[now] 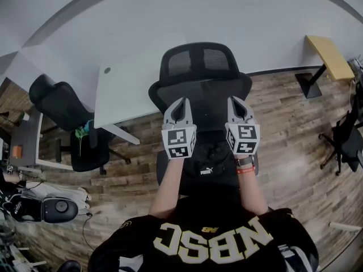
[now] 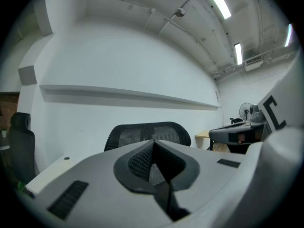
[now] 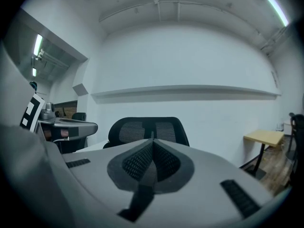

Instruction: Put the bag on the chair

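Observation:
The black mesh office chair (image 1: 198, 67) stands right in front of me, facing me. A black bag (image 1: 212, 166) with a white logo sits low between my forearms, over the front of the seat; whether it rests on the seat I cannot tell. My left gripper (image 1: 181, 103) and right gripper (image 1: 239, 101) are side by side above the bag, pointing at the chair back. In the left gripper view the left gripper (image 2: 153, 141) is shut on a dark strap (image 2: 166, 201). The right gripper (image 3: 153, 140) likewise pinches a strap (image 3: 137, 199). The chair's headrest (image 2: 142, 132) (image 3: 142, 129) shows beyond both.
A white desk (image 1: 127, 89) stands to the chair's left, against the white wall. Another black chair (image 1: 59, 103) is further left. A wooden side table (image 1: 329, 55) and a dark chair (image 1: 346, 135) are at the right. Grey equipment (image 1: 51, 208) lies on the wood floor.

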`<move>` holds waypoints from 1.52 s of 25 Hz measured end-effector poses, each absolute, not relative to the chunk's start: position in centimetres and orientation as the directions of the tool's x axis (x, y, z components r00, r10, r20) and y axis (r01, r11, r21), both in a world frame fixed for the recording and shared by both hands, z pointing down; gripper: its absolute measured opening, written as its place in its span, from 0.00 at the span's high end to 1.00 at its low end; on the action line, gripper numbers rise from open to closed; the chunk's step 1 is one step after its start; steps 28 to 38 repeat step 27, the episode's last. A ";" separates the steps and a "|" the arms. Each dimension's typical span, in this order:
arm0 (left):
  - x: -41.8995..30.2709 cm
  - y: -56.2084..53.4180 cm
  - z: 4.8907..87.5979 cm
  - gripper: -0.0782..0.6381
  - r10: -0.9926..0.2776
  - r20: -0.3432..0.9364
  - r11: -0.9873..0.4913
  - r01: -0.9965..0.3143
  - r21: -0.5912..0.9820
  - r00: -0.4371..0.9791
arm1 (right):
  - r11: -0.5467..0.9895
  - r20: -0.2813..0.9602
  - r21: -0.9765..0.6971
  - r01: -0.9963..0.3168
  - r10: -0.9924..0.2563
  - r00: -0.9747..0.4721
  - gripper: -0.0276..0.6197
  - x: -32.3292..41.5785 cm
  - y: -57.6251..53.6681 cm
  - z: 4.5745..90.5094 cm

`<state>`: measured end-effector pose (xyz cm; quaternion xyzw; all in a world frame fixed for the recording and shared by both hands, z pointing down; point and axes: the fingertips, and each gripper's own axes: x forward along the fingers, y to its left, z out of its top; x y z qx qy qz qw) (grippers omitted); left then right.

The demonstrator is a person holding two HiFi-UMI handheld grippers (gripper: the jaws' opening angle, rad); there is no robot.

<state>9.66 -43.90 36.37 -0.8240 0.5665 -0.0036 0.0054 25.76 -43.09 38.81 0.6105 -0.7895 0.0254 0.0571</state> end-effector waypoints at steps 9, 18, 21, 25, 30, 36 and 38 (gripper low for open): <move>10.1 -43.5 36.8 0.87 -0.929 0.004 -0.371 -0.929 -0.022 0.371 | 0.235 0.129 -0.002 -0.972 -0.964 -0.233 0.95 26.1 -42.9 38.9; 10.2 -43.6 37.3 0.87 -0.927 -0.007 -0.374 -0.927 0.013 0.374 | 0.239 0.141 0.006 -0.971 -0.961 -0.236 0.95 26.0 -42.8 39.2; 10.3 -43.7 37.8 0.87 -0.927 0.000 -0.375 -0.927 0.027 0.375 | 0.246 0.158 -0.006 -0.969 -0.957 -0.244 0.95 26.1 -42.9 39.9; 10.5 -44.0 38.4 0.87 -0.930 0.002 -0.368 -0.929 0.039 0.368 | 0.270 0.144 -0.077 -0.960 -0.950 -0.279 0.95 26.0 -43.3 39.6; 10.5 -44.3 38.7 0.87 -0.932 0.006 -0.361 -0.932 0.041 0.361 | 0.285 0.128 -0.090 -0.954 -0.947 -0.295 0.95 25.8 -43.8 38.9; 10.5 -44.3 38.7 0.87 -0.932 0.006 -0.361 -0.932 0.041 0.361 | 0.285 0.128 -0.090 -0.954 -0.947 -0.295 0.95 25.8 -43.8 38.9; 10.5 -44.3 38.7 0.87 -0.932 0.006 -0.361 -0.932 0.041 0.361 | 0.285 0.128 -0.090 -0.954 -0.947 -0.295 0.95 25.8 -43.8 38.9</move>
